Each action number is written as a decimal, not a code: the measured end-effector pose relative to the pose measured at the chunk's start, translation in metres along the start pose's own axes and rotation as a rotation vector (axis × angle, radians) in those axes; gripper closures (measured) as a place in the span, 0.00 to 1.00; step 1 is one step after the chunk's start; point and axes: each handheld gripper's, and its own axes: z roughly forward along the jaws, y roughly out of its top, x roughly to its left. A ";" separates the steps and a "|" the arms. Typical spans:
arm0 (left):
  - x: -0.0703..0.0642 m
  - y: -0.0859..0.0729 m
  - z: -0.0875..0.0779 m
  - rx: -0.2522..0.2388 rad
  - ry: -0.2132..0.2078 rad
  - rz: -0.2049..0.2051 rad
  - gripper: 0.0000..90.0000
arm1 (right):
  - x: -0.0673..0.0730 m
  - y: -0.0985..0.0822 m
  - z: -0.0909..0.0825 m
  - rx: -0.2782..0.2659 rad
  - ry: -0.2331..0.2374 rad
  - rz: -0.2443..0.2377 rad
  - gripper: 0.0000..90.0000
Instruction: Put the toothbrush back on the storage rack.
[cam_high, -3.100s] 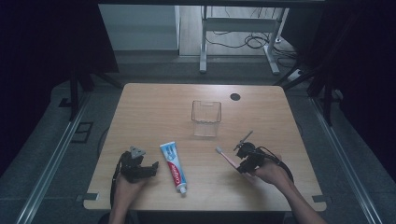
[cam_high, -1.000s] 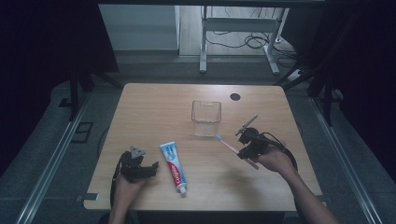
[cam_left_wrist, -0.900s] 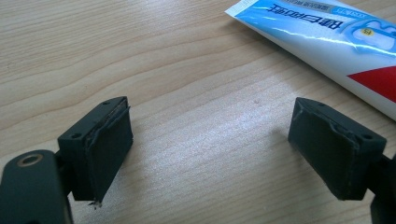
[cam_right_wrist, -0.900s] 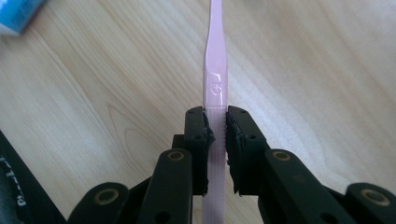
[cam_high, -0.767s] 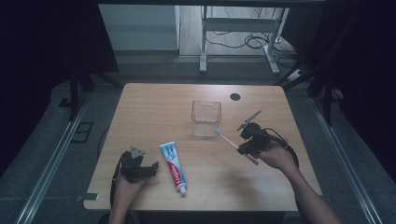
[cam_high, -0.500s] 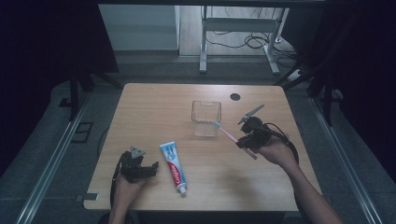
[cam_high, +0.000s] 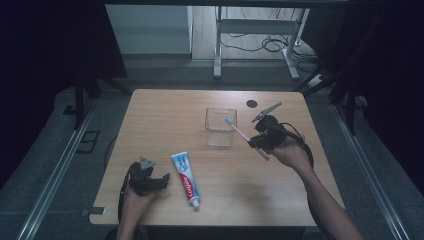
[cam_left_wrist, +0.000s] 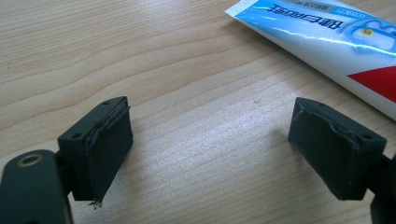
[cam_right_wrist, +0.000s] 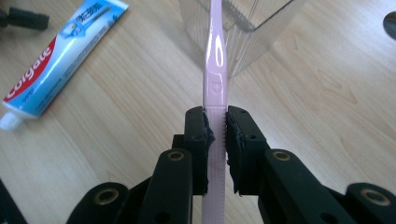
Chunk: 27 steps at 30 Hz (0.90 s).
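1. Right gripper (cam_high: 261, 141): raised above the right half of the bench, jaws clamped on the ribbed lower part of a pink toothbrush (cam_high: 244, 136). In the right gripper view the pink handle (cam_right_wrist: 215, 79) runs straight out between the two black pads.
2. Toothbrush: tilted, head end up and pointing toward the clear cup, over its right rim in the high view; tail end sticks out below the hand.
3. Clear cup (cam_high: 220, 134): square, ribbed, transparent, upright near the middle of the bench, just left of the right gripper.
4. Left gripper (cam_high: 150, 181): low at the bench's near left corner, jaws spread wide with bare wood between them.
5. Toothpaste tube (cam_high: 185, 177): flat on the bench, just right of the left gripper, cap toward the near edge.
6. Bench (cam_high: 165, 115): pale wood grain; a dark round hole (cam_high: 251, 103) near the far right.
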 end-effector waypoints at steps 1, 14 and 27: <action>0.000 0.000 0.000 0.000 0.000 0.001 0.15 | 0.000 0.002 0.001 -0.005 -0.001 0.005 0.87; 0.000 0.000 0.000 0.000 0.001 0.004 0.15 | -0.007 0.022 0.008 -0.043 -0.016 0.014 0.87; 0.000 0.000 0.000 0.000 0.000 -0.001 0.15 | -0.010 0.046 0.020 -0.060 -0.032 0.004 0.87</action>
